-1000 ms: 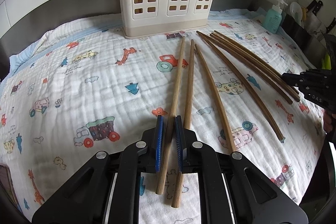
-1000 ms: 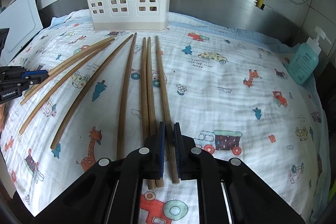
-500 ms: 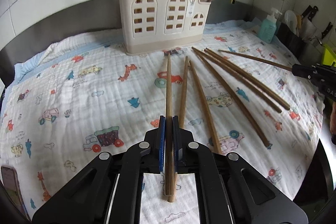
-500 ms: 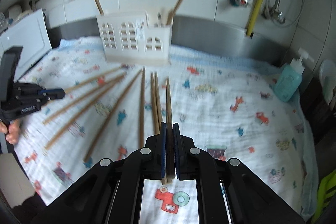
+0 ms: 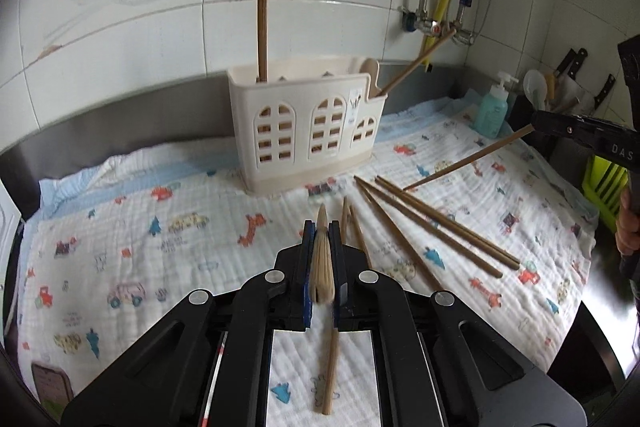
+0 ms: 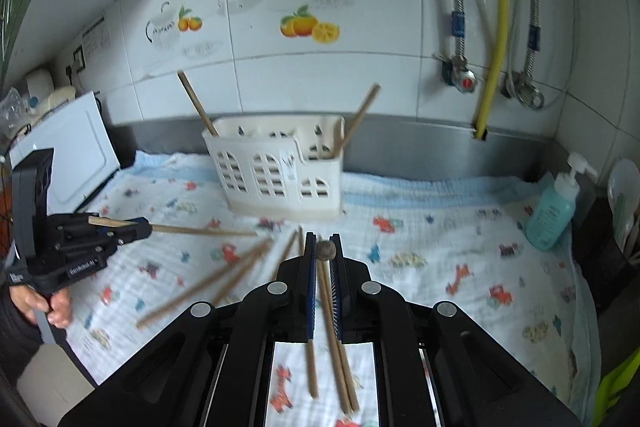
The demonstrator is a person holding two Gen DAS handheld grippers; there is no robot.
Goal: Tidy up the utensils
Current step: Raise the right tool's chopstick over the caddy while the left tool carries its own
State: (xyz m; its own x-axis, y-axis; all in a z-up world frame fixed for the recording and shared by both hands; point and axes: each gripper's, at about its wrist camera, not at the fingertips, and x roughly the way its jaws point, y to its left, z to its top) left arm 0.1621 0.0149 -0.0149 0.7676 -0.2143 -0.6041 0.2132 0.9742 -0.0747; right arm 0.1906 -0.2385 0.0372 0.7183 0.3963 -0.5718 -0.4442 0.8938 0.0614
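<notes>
**Both grippers clamped on a chopstick, lifted clear of the cloth**

Your left gripper (image 5: 322, 259) is clenched on a light wooden chopstick (image 5: 322, 267); the stick runs straight along the jaws and you see it almost end-on, its butt toward the camera. In the right wrist view that same stick (image 6: 192, 229) juts out of the left gripper (image 6: 136, 229) toward the middle of the scene, above the cloth.

Your right gripper (image 6: 324, 255) is clenched on a darker chopstick (image 6: 325, 250), seen end-on between the blue pads. From the left wrist view it (image 5: 468, 159) slants from the right gripper (image 5: 538, 125) at the right edge down toward the centre, its tip hovering over the cloth.

The loose chopsticks (image 5: 432, 227) lie fanned on the printed cloth (image 5: 140, 239) in front of the holder, right of your left gripper; one more chopstick (image 5: 330, 367) lies near, under the jaws.

The cream utensil holder (image 5: 308, 131) stands at the far side of the cloth against the steel backsplash. One chopstick stands upright (image 5: 262, 27) in its left compartment and another leans right (image 5: 416, 63) out of the small right compartment. A teal soap bottle (image 5: 493, 111) stands far right. A hand (image 6: 44, 303) grips the left gripper's handle.
</notes>
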